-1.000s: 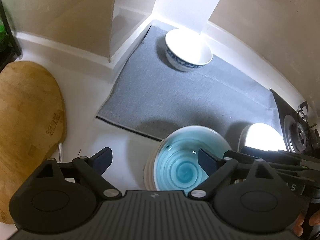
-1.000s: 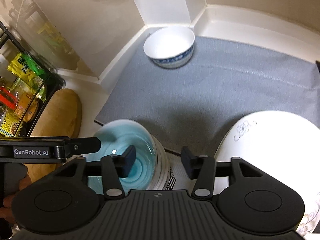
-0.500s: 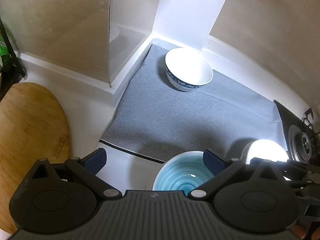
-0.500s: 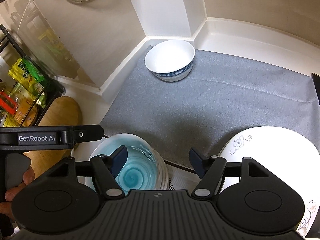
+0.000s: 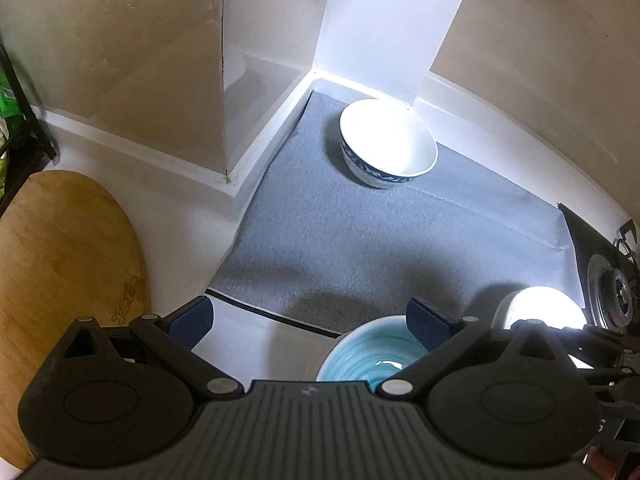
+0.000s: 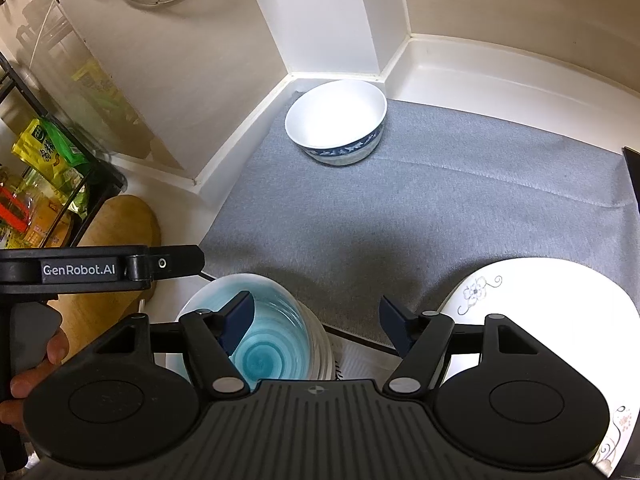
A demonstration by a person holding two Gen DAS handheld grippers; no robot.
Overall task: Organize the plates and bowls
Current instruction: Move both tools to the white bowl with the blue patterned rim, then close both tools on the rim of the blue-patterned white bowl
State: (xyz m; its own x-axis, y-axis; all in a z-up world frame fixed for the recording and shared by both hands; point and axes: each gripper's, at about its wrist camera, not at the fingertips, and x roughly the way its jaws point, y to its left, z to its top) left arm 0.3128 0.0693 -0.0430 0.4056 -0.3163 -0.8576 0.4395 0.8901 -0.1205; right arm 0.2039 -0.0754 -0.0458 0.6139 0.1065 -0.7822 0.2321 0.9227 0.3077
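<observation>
Two sets of tongs hang over the near edge of the table, both apart and holding nothing: the left tongs [image 5: 308, 320] stand at their widest, and the right tongs [image 6: 314, 322] have just been opening, with only air between their pads. The blue bowl [image 6: 260, 340] sits atop a stack of white dishes just off the grey mat [image 6: 420, 216]; the white bowl [image 6: 336, 120] stands upright in the mat's far corner, and the flowered plate [image 6: 540, 292] rests at the near right. Judged step: picking up the blue bowl. Recommended: straddle one rim wall squarely, close firmly, and lift straight so the stack beneath stays put. The stack's count cannot be told, the plate is cut off, and the tong bodies hide the bowl's near side.
</observation>
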